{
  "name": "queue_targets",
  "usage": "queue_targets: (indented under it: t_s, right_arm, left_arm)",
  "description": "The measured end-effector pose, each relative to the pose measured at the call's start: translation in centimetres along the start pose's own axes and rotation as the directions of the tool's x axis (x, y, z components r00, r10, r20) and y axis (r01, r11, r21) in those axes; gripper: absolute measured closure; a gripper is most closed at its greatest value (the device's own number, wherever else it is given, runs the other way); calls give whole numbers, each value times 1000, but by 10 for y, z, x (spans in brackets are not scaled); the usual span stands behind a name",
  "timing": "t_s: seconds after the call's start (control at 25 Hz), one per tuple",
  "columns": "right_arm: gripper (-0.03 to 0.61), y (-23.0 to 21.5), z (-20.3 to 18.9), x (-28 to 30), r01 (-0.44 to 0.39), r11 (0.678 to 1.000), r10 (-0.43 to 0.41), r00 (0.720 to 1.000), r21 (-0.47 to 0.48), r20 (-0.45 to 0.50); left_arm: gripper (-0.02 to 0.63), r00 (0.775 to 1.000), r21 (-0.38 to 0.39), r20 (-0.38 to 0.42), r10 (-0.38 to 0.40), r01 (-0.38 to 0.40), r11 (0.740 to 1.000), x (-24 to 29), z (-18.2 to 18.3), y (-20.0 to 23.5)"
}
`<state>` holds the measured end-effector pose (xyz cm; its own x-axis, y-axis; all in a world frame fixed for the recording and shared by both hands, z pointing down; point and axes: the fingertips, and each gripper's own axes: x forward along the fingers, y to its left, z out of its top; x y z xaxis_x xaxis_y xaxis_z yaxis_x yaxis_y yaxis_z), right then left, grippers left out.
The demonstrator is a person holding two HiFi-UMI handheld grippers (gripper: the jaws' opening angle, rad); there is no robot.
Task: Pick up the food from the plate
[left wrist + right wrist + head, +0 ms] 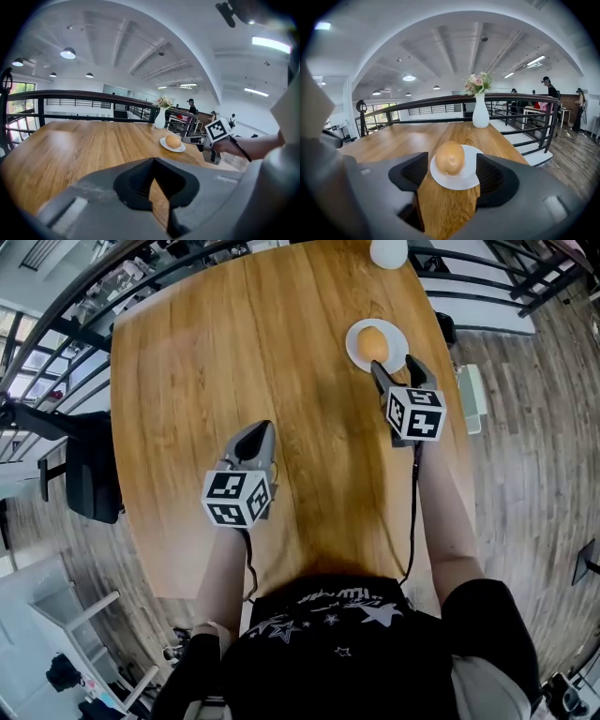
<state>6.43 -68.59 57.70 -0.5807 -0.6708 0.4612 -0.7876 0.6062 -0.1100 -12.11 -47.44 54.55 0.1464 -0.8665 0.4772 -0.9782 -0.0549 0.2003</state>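
Right tool (pixel 396 371): forearm stretched across the tabletop (pixel 234 352), jaws stood apart just short of the plate, clamping nothing. Left tool (pixel 255 442): held near the body, jaws together, empty. Counted: one bun (pixel 373 342), which sat on one white plate (pixel 354 354); one white vase (pixel 388 251).

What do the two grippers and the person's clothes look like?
Left gripper and right gripper: grey jaws, black pads, a white cube with black square markers, a thin black cable behind each. The top is black with white stars.
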Motion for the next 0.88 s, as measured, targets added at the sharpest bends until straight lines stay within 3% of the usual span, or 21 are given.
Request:
queue_targets:
  t_s: [0.28,0.88]
  right_arm:
    - [266,2,-2,31,9,998,-10,1000,-70,-17]
    - [233,4,-16,65,7,996,-15,997,-94,-79]
  left_arm:
    - [612,1000,-12,-17,-5,5,1000,7,-7,7]
    - [612,999,-35,-42,-7,5,999,8,-19,16]
